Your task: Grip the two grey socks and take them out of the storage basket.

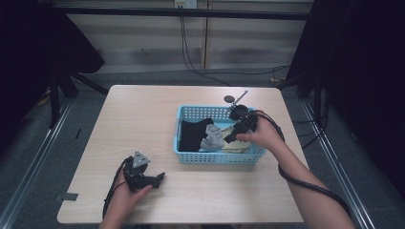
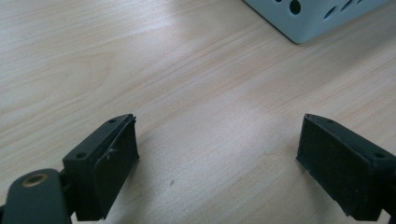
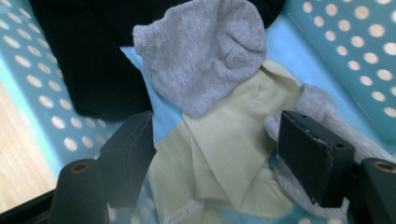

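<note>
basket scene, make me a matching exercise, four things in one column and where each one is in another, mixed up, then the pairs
Things:
1. black sock
2. grey sock
3. right gripper
4. left gripper

Places:
A. over bare tabletop, outside the basket
B. open just above the pale yellow-green sock
C. at the basket's left end in the high view
D. in the basket's middle, lying partly on the yellow-green sock

Pairs: 1-C, 2-D, 3-B, 4-A

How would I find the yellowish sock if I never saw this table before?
Look in the blue basket on the wooden table. The yellowish sock lies flat at its bottom, between the right gripper's open fingers. Its neighbours are grey or black.
</note>
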Action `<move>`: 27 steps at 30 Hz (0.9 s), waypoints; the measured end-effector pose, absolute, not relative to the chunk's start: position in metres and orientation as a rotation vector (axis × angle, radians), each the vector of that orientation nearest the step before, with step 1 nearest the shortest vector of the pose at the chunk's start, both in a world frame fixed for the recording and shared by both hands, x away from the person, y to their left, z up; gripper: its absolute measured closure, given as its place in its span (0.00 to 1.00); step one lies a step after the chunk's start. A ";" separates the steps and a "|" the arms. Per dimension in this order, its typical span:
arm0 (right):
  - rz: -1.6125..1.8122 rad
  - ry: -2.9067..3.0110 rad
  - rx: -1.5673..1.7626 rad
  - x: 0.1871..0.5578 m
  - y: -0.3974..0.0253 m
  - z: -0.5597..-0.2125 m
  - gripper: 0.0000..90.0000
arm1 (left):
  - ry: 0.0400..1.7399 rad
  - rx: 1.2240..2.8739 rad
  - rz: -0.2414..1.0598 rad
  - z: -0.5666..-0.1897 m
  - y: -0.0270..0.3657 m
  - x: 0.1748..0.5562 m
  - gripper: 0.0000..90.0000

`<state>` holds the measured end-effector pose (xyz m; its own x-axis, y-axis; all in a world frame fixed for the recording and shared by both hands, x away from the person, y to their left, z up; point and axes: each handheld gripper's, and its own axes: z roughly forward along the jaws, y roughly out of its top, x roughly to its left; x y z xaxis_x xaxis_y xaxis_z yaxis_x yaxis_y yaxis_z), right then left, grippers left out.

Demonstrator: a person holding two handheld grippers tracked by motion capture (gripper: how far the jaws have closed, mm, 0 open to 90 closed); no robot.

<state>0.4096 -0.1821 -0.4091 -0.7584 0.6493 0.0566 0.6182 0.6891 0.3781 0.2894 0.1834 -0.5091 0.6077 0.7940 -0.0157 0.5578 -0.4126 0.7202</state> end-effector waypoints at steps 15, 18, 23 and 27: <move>0.506 2.865 0.990 0.418 -0.141 -0.438 0.33 | 1.059 2.129 0.429 -0.509 0.183 0.289 0.13; 0.515 2.868 1.000 0.419 -0.133 -0.442 0.34 | 1.057 2.130 0.425 -0.509 0.183 0.290 0.12; 0.474 2.865 0.973 0.422 -0.124 -0.447 0.37 | 1.052 2.138 0.423 -0.509 0.183 0.290 0.12; 0.458 2.840 0.985 0.426 -0.121 -0.450 0.47 | 1.051 2.138 0.423 -0.509 0.183 0.290 0.12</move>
